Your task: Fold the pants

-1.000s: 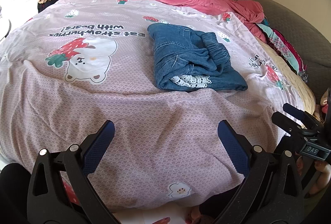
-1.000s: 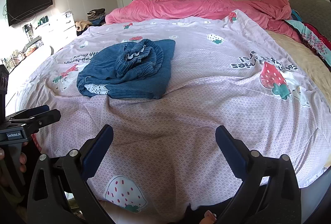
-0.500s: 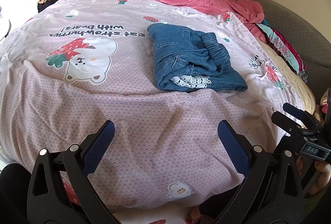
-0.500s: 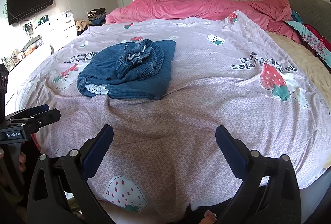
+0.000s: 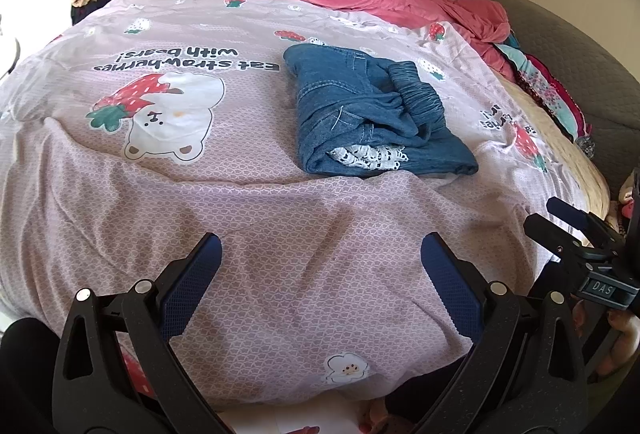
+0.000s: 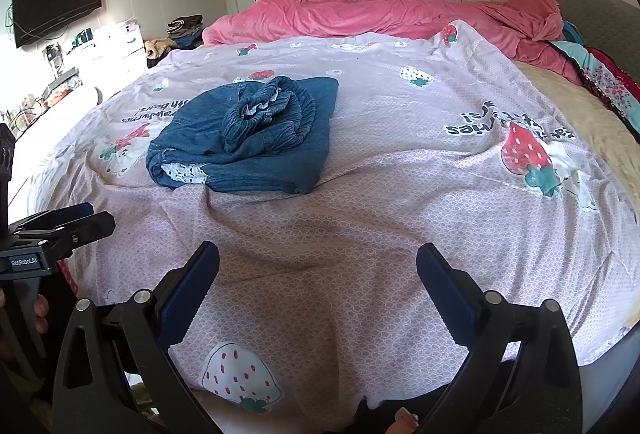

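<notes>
My left gripper (image 5: 320, 262) and right gripper (image 6: 318, 270) both gape wide, holding nothing, over the near edge of the bed's pink sheet (image 5: 240, 213). The folded denim pants (image 5: 372, 117) lie mid-bed, well beyond them.

Both low views across shared bed (image 5: 280, 234)

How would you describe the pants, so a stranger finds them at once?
Look at the bed sheet printed with strawberries and bears. In its middle lies a folded bundle: the pants. They are the only blue denim there, showing a gathered waistband and white patterned lining.
</notes>
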A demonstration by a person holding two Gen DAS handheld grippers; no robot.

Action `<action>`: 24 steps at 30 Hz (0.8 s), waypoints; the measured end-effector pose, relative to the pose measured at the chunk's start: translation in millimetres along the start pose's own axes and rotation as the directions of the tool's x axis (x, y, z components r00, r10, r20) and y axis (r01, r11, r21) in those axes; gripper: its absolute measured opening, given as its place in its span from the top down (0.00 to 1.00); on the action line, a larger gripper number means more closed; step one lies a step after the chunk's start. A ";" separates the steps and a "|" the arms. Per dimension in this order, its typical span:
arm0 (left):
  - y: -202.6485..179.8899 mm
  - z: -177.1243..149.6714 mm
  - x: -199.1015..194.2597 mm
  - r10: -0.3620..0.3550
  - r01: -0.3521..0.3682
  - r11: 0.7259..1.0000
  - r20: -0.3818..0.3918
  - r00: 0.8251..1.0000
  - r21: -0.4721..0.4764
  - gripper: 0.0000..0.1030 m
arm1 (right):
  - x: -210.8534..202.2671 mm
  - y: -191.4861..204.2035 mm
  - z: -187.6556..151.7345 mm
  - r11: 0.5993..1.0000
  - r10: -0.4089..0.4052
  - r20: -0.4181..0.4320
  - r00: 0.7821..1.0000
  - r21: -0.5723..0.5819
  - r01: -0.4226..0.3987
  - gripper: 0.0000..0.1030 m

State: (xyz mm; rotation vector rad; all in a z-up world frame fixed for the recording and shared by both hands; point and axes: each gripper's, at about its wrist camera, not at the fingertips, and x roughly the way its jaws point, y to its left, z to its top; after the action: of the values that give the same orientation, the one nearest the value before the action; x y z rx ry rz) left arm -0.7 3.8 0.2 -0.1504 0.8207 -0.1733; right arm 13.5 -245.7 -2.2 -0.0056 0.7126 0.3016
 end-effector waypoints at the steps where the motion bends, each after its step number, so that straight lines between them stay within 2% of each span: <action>1: -0.3 -0.3 0.5 0.005 -0.005 1.000 -0.003 1.000 0.002 0.09 | -0.3 -0.7 0.1 1.000 0.000 -0.001 1.000 0.001 0.000 0.04; 8: 3.6 1.1 2.7 0.013 -0.013 1.000 -0.013 1.000 0.009 0.09 | 2.4 -5.6 2.2 1.000 -0.009 -0.001 1.000 0.009 0.009 0.04; 12: 7.3 3.7 2.8 -0.024 0.024 1.000 -0.016 1.000 0.014 0.09 | 7.9 -12.6 6.2 1.000 -0.022 -0.011 1.000 0.019 0.022 0.04; 17: 13.7 13.1 2.5 0.038 -0.038 0.999 -0.019 0.999 0.010 0.09 | 15.1 -27.7 12.7 0.998 -0.049 -0.025 0.999 0.031 0.050 0.04; 21: 32.1 28.5 -5.7 0.087 -0.086 0.996 0.047 0.995 -0.040 0.09 | 22.2 -55.1 26.7 0.994 -0.093 -0.028 0.995 0.062 0.095 0.04; 23: 54.7 45.1 -1.6 0.142 -0.139 0.987 0.034 0.989 -0.076 0.09 | 26.8 -80.0 39.9 0.986 -0.146 -0.019 0.989 0.080 0.147 0.04; 24: 73.5 56.5 4.5 0.195 -0.194 0.976 0.002 0.981 -0.101 0.09 | 29.9 -94.8 48.0 0.980 -0.181 -0.015 0.983 0.086 0.181 0.04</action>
State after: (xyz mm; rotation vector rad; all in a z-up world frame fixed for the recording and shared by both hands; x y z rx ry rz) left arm 51.0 78.3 20.3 -0.1648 0.8276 0.0533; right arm 91.7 -323.2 5.7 0.0108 0.7263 0.0963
